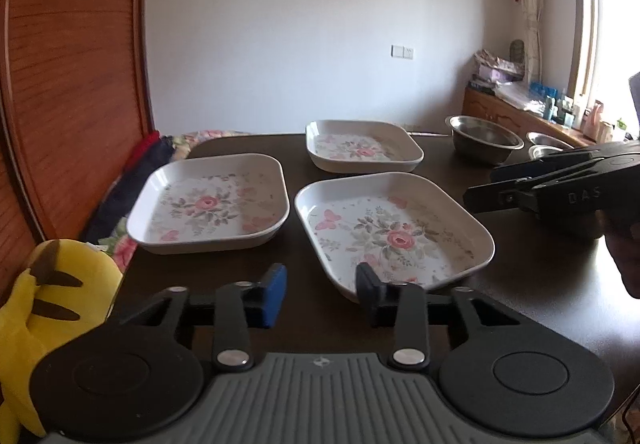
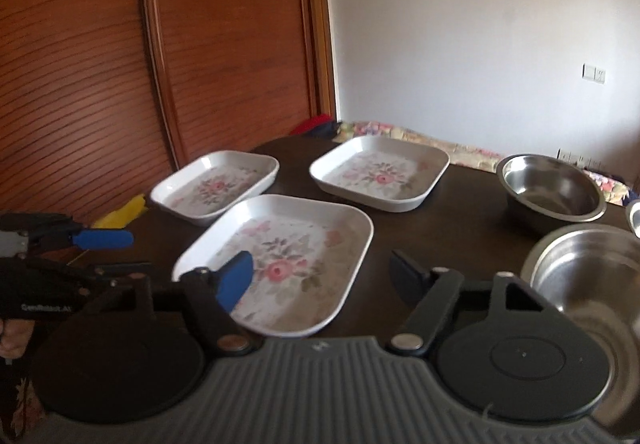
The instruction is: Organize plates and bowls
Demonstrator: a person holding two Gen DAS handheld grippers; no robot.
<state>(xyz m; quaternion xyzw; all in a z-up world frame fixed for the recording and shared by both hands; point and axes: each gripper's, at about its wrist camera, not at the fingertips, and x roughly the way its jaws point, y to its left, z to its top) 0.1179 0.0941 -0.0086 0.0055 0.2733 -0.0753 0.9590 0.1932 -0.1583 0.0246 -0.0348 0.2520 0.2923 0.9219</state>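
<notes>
Three flowered plates [image 1: 394, 230] are spread apart on the dark table [image 1: 532, 296], with steel bowls [image 2: 554, 189] grouped at its right, evidently awaiting stacking. The left gripper [image 1: 322, 294] and right gripper [image 2: 324, 276] are held wide and empty before the nearest plate, presumably for a rim grasp.

Daylight glares from the window [image 1: 608, 55]; soft blur and fisheye bending mark the edges.

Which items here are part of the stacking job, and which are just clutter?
Job: three floral plates, near, left, far; steel bowls, far and near; a third bowl edge.

Clutter: yellow plush toy, floral bedding, countertop bottles.
</notes>
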